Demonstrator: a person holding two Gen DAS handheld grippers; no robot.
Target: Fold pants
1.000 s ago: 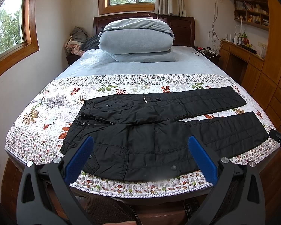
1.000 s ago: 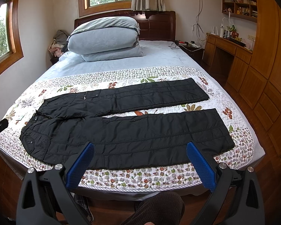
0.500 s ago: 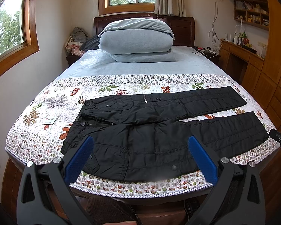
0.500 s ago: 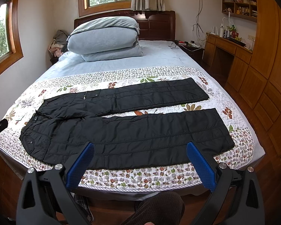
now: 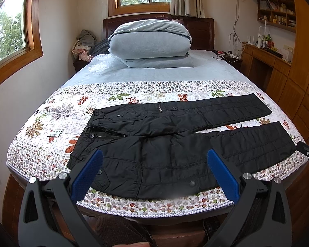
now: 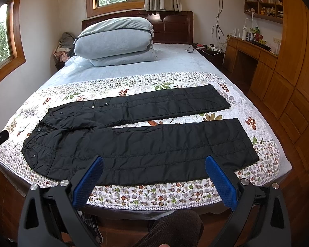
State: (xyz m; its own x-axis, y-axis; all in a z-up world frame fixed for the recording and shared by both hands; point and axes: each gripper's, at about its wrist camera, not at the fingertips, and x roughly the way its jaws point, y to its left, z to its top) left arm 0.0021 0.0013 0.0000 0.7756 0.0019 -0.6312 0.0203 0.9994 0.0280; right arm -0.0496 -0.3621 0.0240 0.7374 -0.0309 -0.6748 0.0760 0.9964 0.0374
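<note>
Black padded pants (image 5: 175, 144) lie flat across the floral quilt at the bed's foot, waist to the left, both legs spread apart and pointing right; they also show in the right wrist view (image 6: 138, 140). My left gripper (image 5: 154, 173) is open and empty, held off the bed's front edge before the waist and near thigh. My right gripper (image 6: 153, 177) is open and empty, held before the near leg. Neither touches the cloth.
The floral quilt (image 5: 51, 144) covers the bed's near half. A small card (image 5: 55, 132) lies left of the waist. Folded blue bedding (image 5: 150, 45) is stacked at the headboard. Wooden cabinets (image 6: 288, 82) line the right wall. My knee (image 6: 175, 226) is below.
</note>
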